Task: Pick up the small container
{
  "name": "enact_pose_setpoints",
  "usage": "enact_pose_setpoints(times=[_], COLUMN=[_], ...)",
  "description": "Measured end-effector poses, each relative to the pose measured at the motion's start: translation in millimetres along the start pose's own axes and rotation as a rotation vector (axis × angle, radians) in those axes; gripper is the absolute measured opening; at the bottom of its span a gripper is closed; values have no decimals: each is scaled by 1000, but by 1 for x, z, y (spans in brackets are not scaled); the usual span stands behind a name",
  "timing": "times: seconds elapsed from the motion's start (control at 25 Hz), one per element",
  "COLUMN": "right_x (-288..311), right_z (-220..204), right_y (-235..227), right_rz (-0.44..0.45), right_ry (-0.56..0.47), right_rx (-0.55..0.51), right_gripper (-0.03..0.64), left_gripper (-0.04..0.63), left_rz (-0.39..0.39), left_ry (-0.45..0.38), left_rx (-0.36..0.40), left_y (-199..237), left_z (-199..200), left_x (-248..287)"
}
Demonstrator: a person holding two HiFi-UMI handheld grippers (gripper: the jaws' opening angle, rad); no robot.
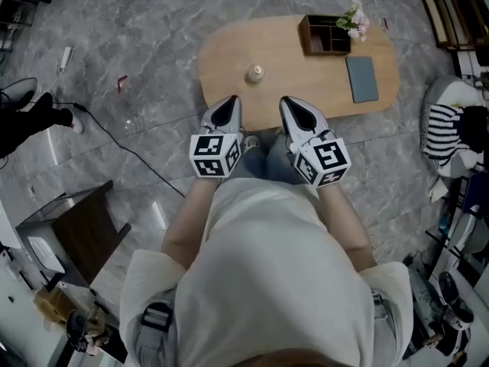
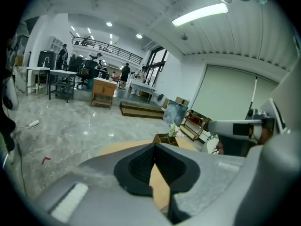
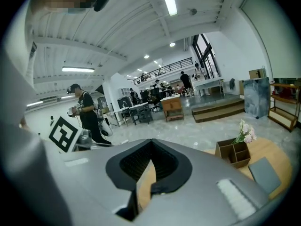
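The small container [image 1: 255, 73], a round pale jar with a lid, stands on the oval wooden table [image 1: 229, 52] near its left middle. My left gripper [image 1: 227, 107] hovers over the table's near edge, just short of the jar and slightly left of it, shut and empty. My right gripper [image 1: 293, 107] hangs beside it to the right, also shut on nothing. In the left gripper view the left gripper [image 2: 154, 146] has its dark pads meeting, with only tabletop behind them. The right gripper [image 3: 151, 144] looks the same. Neither gripper view shows the jar.
A brown divided box [image 1: 325, 34] with pale flowers [image 1: 354, 20] sits at the table's far right, and a grey-blue notebook [image 1: 361, 79] lies beside it. A black cable [image 1: 114, 140] crosses the marble floor at left. A dark cabinet [image 1: 76, 228] stands near left; striped fabric [image 1: 443, 132] lies at right.
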State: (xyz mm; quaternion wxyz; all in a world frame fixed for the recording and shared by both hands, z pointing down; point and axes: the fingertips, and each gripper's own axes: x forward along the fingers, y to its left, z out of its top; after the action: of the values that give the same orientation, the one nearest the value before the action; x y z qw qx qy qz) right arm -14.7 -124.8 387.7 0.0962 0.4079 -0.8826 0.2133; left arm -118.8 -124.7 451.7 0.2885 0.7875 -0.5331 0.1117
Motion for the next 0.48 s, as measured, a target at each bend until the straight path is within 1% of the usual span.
enact_pose_setpoints(times=[0.08,0.16,0.28,0.48], right_x=[5,10,21,41], right_z=[-3,-8,-20,-44], right_y=[-2,-7,-23,-52], right_rz=[28,38,29,23], right_ry=[13,28,61,114], right_rx=[-2,-26,-69,-71], right_gripper=[-2,-2,-2,-2], left_gripper=[2,2,2,2], left_rz=[4,6,19,37], left_ry=[18,33,56,91], left_rx=[-7,-14,-15,-25], left_y=[3,6,13,26], left_z=[-8,-17,-32,-57], left_x=[13,26,47,83])
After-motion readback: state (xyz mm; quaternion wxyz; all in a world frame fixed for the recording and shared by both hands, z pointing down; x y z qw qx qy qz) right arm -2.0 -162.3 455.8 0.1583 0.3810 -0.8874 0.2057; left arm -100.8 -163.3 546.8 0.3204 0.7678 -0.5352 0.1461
